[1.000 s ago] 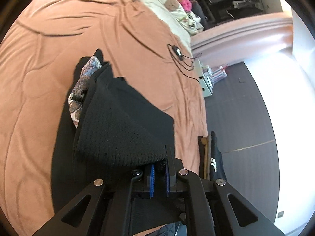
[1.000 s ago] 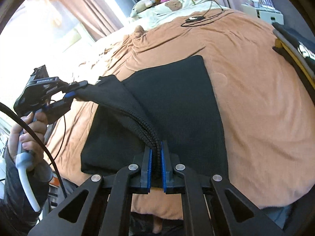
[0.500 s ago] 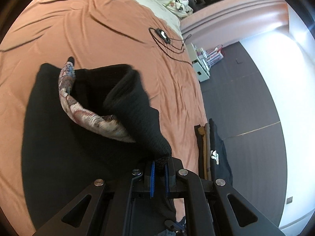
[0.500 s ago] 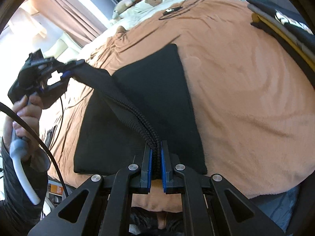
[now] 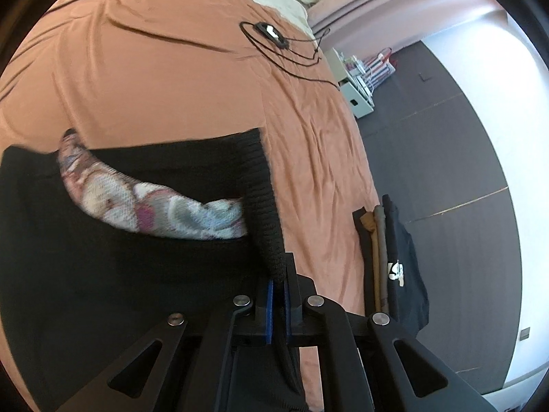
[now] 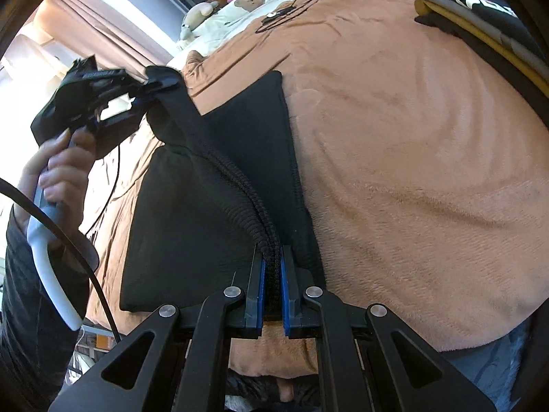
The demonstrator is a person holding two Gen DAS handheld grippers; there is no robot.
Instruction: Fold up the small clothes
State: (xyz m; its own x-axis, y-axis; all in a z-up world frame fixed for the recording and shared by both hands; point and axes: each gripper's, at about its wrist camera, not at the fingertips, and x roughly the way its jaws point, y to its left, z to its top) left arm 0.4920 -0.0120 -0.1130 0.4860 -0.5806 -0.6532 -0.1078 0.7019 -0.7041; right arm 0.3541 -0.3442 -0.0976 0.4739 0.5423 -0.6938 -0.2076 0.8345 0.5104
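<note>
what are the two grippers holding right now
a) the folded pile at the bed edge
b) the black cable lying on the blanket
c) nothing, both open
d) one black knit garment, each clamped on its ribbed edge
d: the left gripper and the right gripper are each shut on the ribbed edge of the black knit garment, stretched between them over the orange blanket.

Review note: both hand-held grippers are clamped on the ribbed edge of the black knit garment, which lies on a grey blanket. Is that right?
One error: the blanket is orange-brown, not grey, as the right wrist view shows. The rest holds: the left hand-held gripper and the right hand-held gripper are both clamped on the ribbed edge of the black knit garment.
</note>
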